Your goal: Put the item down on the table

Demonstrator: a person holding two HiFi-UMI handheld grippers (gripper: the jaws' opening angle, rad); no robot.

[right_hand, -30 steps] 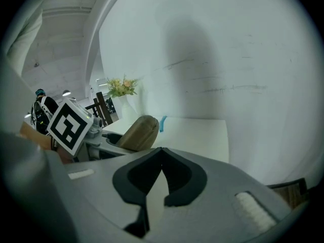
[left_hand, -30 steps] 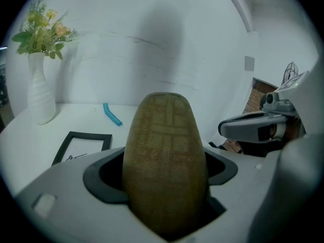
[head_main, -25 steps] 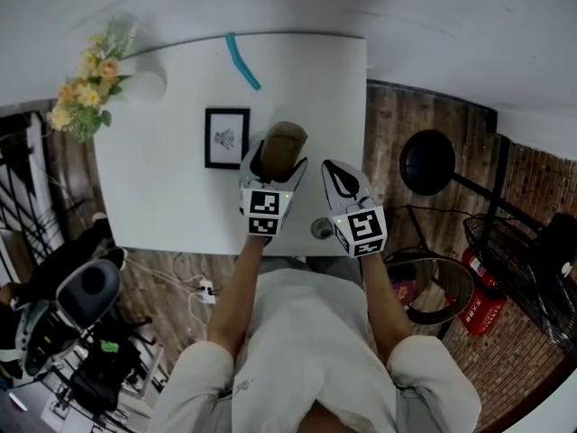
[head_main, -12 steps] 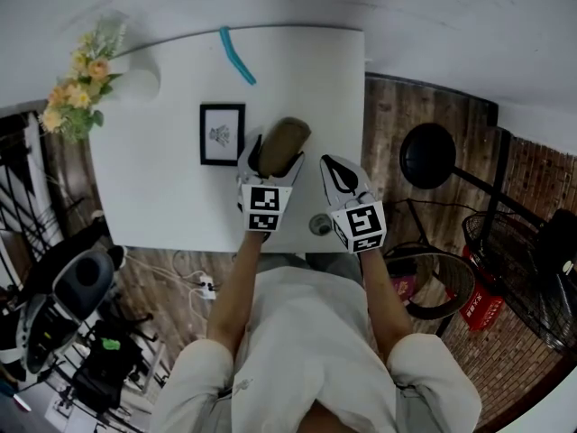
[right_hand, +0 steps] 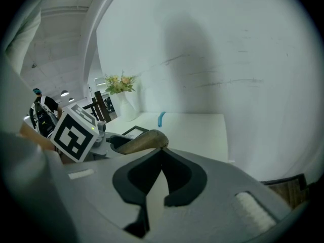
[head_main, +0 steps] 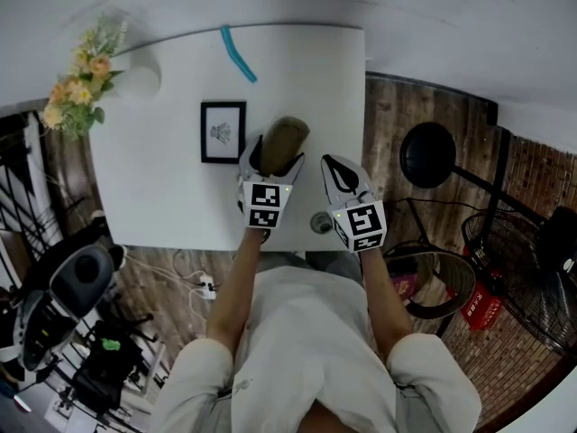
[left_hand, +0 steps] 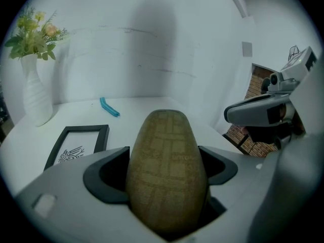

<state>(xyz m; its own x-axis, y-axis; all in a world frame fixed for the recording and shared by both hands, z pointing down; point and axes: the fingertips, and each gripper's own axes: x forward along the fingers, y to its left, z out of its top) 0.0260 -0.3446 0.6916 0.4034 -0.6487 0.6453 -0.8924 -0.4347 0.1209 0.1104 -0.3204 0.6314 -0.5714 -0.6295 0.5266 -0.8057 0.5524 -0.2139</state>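
A brown oval case with a woven check pattern [left_hand: 167, 171] sits clamped between the jaws of my left gripper [head_main: 273, 163]. In the head view the brown case [head_main: 283, 143] hangs above the white table [head_main: 171, 197], to the right of a picture frame. From the right gripper view the brown case [right_hand: 139, 142] shows side-on, held by the left gripper [right_hand: 114, 142]. My right gripper [head_main: 341, 177] is shut with nothing in it, its tips meeting over the table's right edge. The right gripper [right_hand: 159, 156] points toward the far wall.
A black picture frame [head_main: 223, 132] lies flat on the table. A white vase with yellow flowers [head_main: 135, 79] stands at the back left. A teal strip [head_main: 237, 54] lies near the far edge. A round black stool [head_main: 428, 155] stands on the wood floor [head_main: 397, 124] to the right.
The left gripper with the brown case shifted slightly away from me and to the left a second ago; since half a second ago nothing has visibly moved. The right gripper stays where it was.
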